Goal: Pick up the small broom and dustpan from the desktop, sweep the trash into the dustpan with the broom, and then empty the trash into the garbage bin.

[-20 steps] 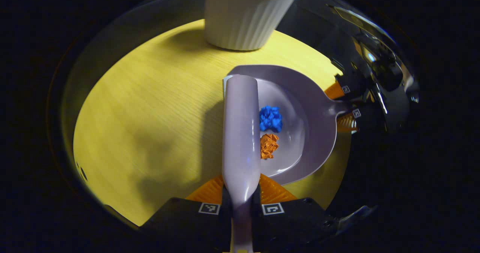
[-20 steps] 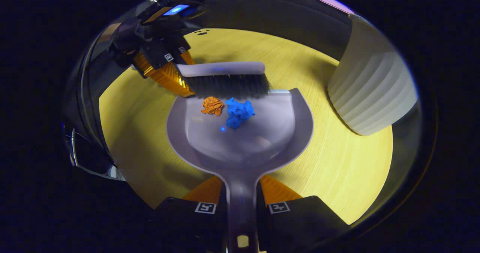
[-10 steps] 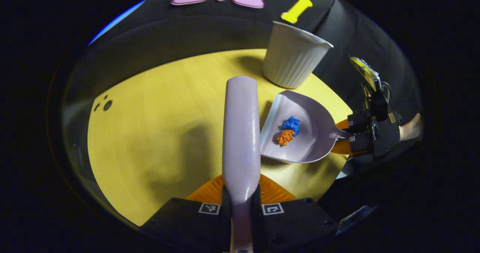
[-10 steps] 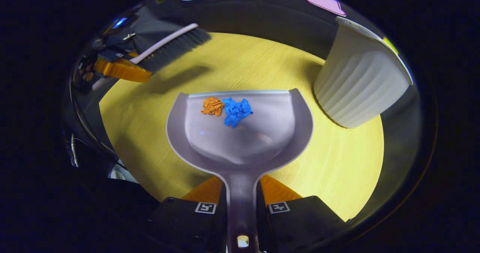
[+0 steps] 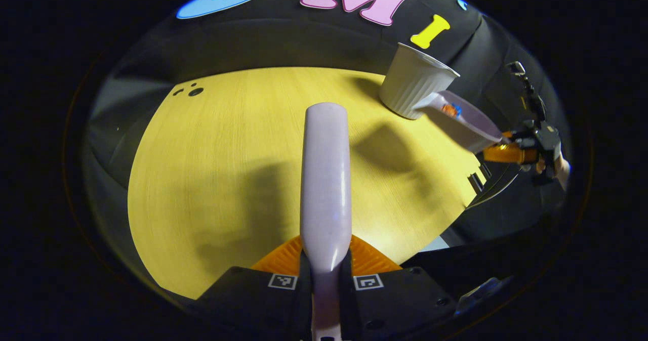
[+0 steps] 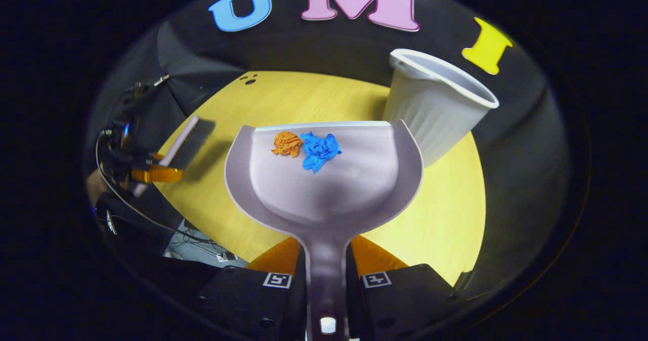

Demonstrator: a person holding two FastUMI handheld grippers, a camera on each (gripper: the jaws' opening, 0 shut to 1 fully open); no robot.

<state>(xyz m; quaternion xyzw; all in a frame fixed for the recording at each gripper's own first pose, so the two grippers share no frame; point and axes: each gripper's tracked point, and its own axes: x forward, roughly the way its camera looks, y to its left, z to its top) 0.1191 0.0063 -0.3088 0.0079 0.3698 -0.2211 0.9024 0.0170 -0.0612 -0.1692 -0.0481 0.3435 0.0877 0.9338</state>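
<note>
Right gripper view: the right gripper (image 6: 326, 275) had its jaws pinching the dustpan (image 6: 324, 179) handle, orange paper ball (image 6: 286, 143) and blue paper ball (image 6: 319, 150) inside, white ribbed bin (image 6: 435, 103) at 1 o'clock; the left gripper (image 5: 326, 275) had its jaws clamped on the broom (image 5: 325, 179).

Round wooden tabletop (image 5: 212, 169) (yellow, fine grain) carries small dark holes (image 5: 195, 91) near its far edge; cables (image 6: 152, 219) hang below.

Both views look down from above the yellow table (image 5: 212, 143), sharing the white bin (image 5: 412, 85) (image 6: 430, 103) beyond it.
</note>
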